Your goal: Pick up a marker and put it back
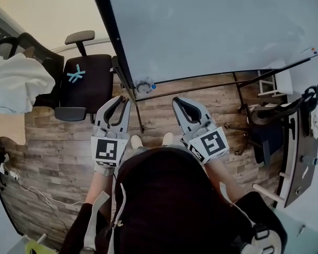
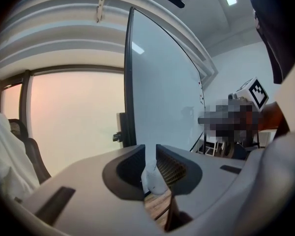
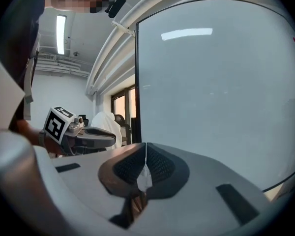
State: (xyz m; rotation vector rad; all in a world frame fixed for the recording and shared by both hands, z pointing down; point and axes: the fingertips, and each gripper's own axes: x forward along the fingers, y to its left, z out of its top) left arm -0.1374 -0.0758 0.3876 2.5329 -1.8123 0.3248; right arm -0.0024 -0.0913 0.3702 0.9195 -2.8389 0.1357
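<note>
Holds left tongs (image 1: 123, 100) a little apart, right tongs (image 1: 181, 102) pressed together, both empty, before whiteboard (image 1: 212, 25). Shows no marker plainly; perhaps lies by round holder (image 1: 145, 85) at board's lower edge. Locate first, open wide, grip mid-barrel, lift straight.

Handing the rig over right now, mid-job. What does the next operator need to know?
Left tool: jaws narrowly apart, gripping no marker.
Right tool: jaws together, empty.
Both are held low in front of the large white whiteboard, not touching it.
Marker: none clearly visible. The small coloured specks at the board's far right end may be markers, but they are too small to tell.
Done: no pickup yet.
Left: find a marker, pick it up, put it back.
</note>
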